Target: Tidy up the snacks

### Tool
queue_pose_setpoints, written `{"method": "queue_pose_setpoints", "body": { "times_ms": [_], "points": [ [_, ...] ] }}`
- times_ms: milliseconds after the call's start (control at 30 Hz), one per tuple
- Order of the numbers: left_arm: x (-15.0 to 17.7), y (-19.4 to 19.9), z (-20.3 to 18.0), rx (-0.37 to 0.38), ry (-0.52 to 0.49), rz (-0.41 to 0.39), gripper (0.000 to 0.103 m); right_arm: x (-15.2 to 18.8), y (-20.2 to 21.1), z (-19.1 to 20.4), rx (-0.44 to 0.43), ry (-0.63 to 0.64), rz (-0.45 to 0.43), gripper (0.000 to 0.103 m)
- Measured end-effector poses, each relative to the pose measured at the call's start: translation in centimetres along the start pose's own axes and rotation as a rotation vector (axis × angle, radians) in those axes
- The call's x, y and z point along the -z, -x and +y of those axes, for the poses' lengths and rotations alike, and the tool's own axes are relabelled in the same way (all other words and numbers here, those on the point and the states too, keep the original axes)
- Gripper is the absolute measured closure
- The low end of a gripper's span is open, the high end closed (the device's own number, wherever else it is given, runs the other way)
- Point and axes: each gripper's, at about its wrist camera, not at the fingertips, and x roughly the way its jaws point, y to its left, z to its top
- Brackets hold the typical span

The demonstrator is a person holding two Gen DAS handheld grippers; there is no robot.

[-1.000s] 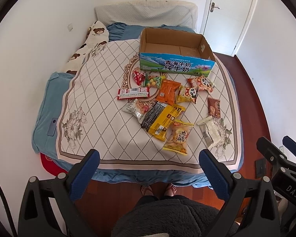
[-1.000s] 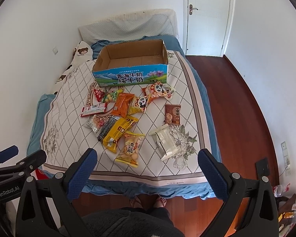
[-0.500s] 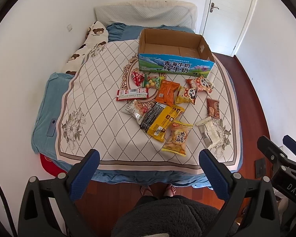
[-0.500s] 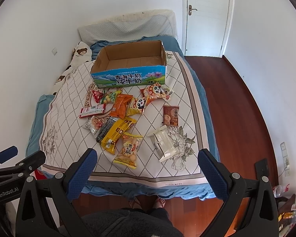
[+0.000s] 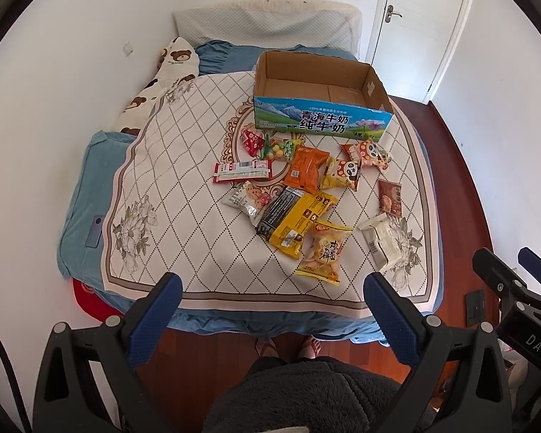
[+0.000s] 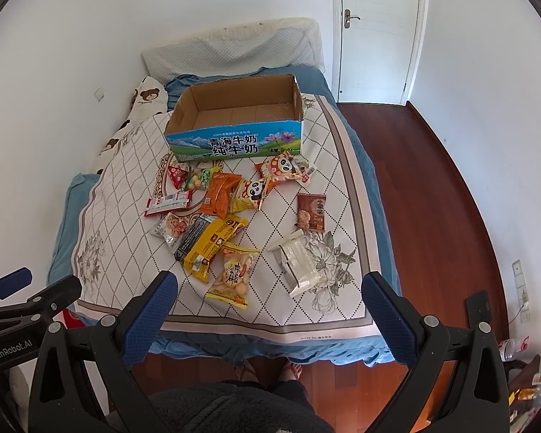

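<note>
While held high over the foot of the bed (image 5: 155,187), both grippers face forward and down, jaws spread wide and empty. Left gripper (image 5: 270,310) level, blue pads (image 5: 155,319) framing the bed's near edge, nothing touched. Right gripper (image 6: 268,310) likewise level, just beside the left one, gripping nothing.

Straight ahead beyond the jaws, well apart from them: open cardboard box (image 5: 321,93), long axis running left to right across the bed, printed front wall facing the jaws, mouth upward, nothing seen inside. Between box and jaws, loose snack packets scattered on the quilted cover. Nearest the jaws, slightly right of centre: yellow biscuit packet (image 5: 322,250), long axis pointing away from the jaws. Just left of it, overlapping: long yellow packet (image 5: 299,218) and dark packet (image 5: 279,209), both slanting up to the right. Right of centre: white packet (image 5: 384,240), tilted, long axis roughly away from the jaws. Beyond that: small brown cookie packet (image 5: 390,197), upright lengthwise. Farther on: orange packet (image 5: 306,169), two panda packets (image 5: 342,176), a red-and-white bar (image 5: 241,172) lying crosswise on the left, a red packet (image 5: 250,140) close under the box front.

Below the jaws: person's feet in sandals (image 5: 288,346) on the wood floor (image 5: 461,187).
</note>
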Motion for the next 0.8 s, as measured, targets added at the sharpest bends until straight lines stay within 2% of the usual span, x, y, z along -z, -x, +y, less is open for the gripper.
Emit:
{"method": "queue_pose_setpoints", "body": {
  "times_ms": [567, 667, 800],
  "points": [
    [-0.1, -0.8, -0.3, -0.005, -0.003, -0.005, 0.0, 0.0, -1.0, -0.7, -0.014, -0.025, 0.017, 0.0],
    [-0.9, -2.4, -0.8, 0.004, -0.026, -0.018, 0.0, -0.4, -2.7, -2.1, -0.023, -0.059, 0.033, 0.0],
    [-2.0, -6.9, -1.5, -0.055, -0.065, 0.016, 0.0, -0.9, -6.5, -4.4, -0.038, -0.118, 0.088, 0.0]
  ]
}}
